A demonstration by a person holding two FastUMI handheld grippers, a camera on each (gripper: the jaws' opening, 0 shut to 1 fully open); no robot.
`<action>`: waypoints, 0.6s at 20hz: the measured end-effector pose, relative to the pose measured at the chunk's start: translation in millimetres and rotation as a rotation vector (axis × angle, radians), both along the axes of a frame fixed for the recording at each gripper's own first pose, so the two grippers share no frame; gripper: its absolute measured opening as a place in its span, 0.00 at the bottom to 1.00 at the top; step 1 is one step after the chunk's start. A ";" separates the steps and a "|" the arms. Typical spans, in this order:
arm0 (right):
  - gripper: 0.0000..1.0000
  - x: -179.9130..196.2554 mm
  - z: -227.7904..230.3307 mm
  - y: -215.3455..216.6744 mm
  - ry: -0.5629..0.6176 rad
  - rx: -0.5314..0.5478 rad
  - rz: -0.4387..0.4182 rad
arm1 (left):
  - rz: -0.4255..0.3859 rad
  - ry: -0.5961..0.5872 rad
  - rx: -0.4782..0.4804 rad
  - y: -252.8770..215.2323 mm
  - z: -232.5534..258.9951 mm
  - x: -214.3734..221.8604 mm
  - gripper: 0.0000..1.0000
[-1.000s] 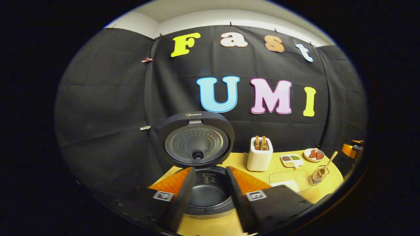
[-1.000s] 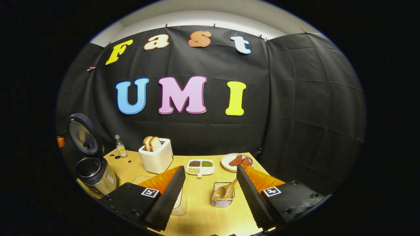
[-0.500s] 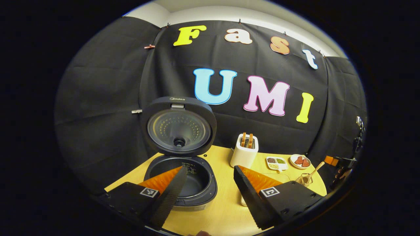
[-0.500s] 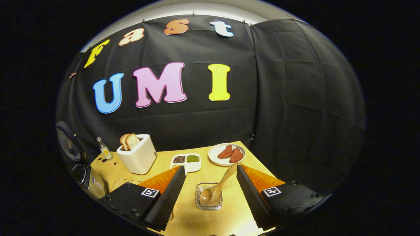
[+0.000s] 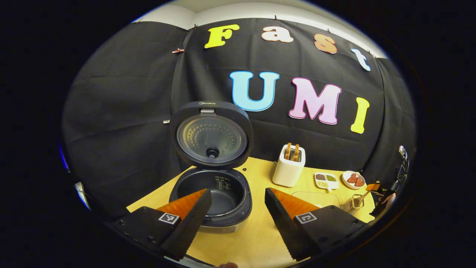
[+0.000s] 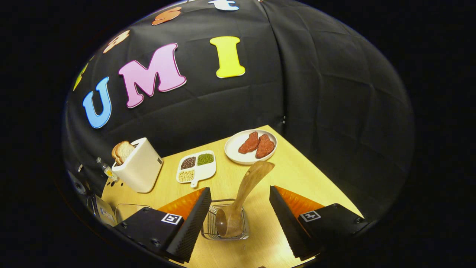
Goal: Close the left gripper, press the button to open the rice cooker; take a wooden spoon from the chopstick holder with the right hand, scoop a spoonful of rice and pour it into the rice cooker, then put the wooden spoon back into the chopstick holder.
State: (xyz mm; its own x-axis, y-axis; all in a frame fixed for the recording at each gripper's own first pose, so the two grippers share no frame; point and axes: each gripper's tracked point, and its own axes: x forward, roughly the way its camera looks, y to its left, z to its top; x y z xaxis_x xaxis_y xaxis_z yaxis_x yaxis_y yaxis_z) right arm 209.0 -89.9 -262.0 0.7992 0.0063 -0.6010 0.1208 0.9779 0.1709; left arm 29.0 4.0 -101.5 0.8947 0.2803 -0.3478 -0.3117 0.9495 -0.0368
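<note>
Two claws both spread wide, right claw (image 6: 238, 219) straddling the chopstick holder (image 6: 224, 224) with wooden spoon (image 6: 243, 193) leaning out untouched near the counter (image 6: 297, 175) corner, left claw (image 5: 236, 219) before the lid-up rice cooker (image 5: 212, 186), toaster (image 5: 289, 169) beside.

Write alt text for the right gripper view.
The open right gripper hovers over a wire chopstick holder with a wooden spoon standing bowl-down in it. Behind on the table sit a toaster, a divided dish and a plate.

Rice cooker (image 5: 212, 193) open; wooden spoon (image 6: 241, 197) in chopstick holder (image 6: 208, 227)
</note>
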 end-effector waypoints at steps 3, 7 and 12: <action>0.99 21.6 -26.7 2.5 0.023 0.053 0.010 | 0.004 0.048 -0.007 -15.7 -16.7 -7.8 0.97; 0.67 37.3 -56.5 3.3 0.101 0.158 -0.023 | 0.000 0.075 -0.006 -33.4 -28.7 -12.7 0.98; 0.50 41.7 -54.7 1.9 0.121 0.221 -0.079 | 0.023 0.080 -0.040 -47.8 -34.6 -12.0 0.98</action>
State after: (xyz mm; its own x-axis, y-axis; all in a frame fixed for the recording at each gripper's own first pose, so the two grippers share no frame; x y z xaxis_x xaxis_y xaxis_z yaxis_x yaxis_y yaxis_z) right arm 250.7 -88.0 -316.7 0.7252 0.0885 -0.6828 0.2280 0.9049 0.3594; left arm 16.9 -43.8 -136.1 0.8569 0.2850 -0.4295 -0.3368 0.9403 -0.0482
